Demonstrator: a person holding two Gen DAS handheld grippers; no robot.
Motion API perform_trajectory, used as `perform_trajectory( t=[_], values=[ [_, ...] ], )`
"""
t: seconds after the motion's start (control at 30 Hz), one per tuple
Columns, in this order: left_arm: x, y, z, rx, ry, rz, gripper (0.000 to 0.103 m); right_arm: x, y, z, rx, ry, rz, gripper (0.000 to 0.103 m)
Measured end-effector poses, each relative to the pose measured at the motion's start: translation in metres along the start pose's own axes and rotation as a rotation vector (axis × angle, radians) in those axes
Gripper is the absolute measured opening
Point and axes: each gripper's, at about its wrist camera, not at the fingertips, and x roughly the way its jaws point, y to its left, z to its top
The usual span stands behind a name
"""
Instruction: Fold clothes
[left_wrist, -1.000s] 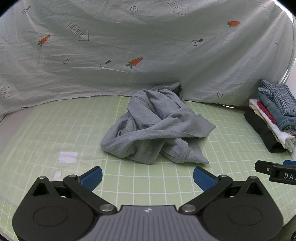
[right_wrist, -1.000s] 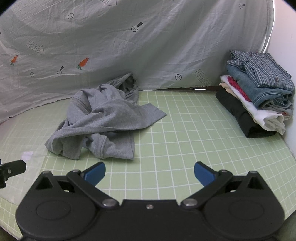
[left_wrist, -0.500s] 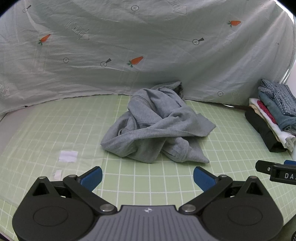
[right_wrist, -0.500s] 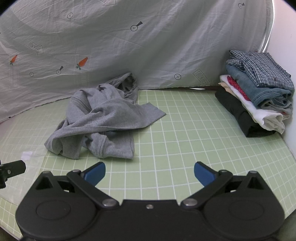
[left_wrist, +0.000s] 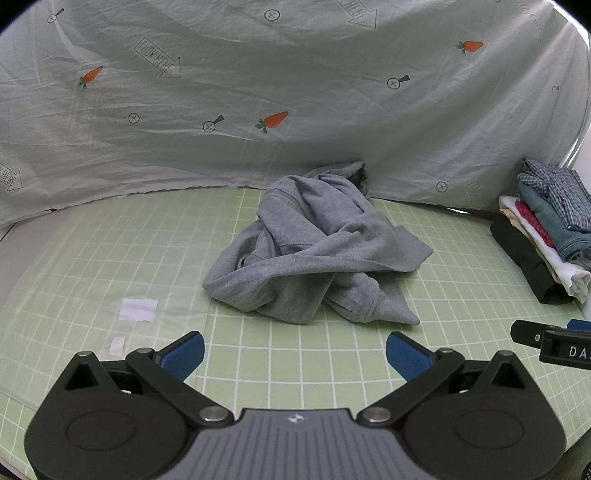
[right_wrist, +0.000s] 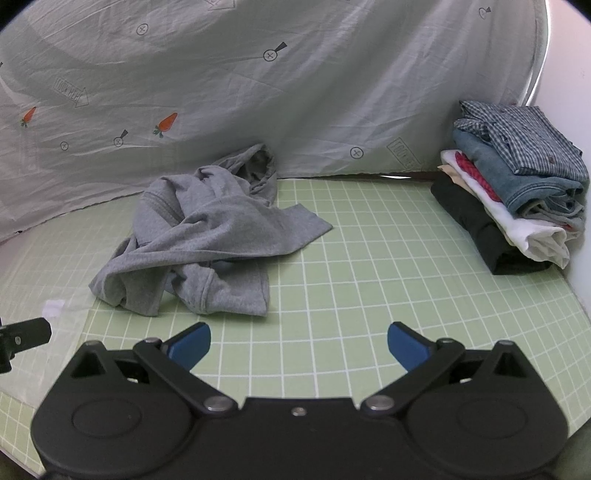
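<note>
**foldfan:** Fingers on both? Left gripper (left_wrist: 294, 354) and right gripper (right_wrist: 299, 343) sit low in frame, blue pads spread wide, gripping nothing.

**matgrid:** Yep. Crumpled grey hoodie (left_wrist: 314, 254) lies mid-frame on the green grid mat (right_wrist: 369, 280), apart from both. Folded clothes stack (right_wrist: 517, 199) sits at right edge.

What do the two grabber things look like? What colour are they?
Both are black, with two round discs at the base and bars like scissor arms. The left gripper has blue pads and a ribbed grey middle plate with a small white logo. The right gripper has blue pads and a plain black middle.
</note>
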Motion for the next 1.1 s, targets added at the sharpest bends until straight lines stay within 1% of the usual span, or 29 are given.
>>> perform_trajectory(
  t=[0.43, 0.67, 0.8, 0.97, 1.1],
  values=[
    [0.002, 0.0, -0.002, 0.014, 0.017, 0.009, 0.103, 0.002, 0.001, 0.001, -0.003, -0.004, 0.009, 0.103],
    [0.01, 0.005, 0.0, -0.014, 0.036, 0.024, 0.103, 0.012, 0.004, 0.006, -0.009, -0.01, 0.015, 0.103],
    [0.013, 0.007, 0.003, -0.044, 0.028, 0.047, 0.103, 0.024, 0.005, 0.016, -0.031, -0.009, 0.021, 0.103],
    [0.022, 0.014, 0.01, -0.117, 0.029, 0.08, 0.103, 0.041, 0.007, 0.028, -0.067, -0.017, 0.035, 0.103],
    [0.044, 0.019, 0.016, -0.202, 0.085, 0.074, 0.103, 0.058, 0.002, 0.039, -0.1, -0.038, 0.013, 0.103]
  ],
)
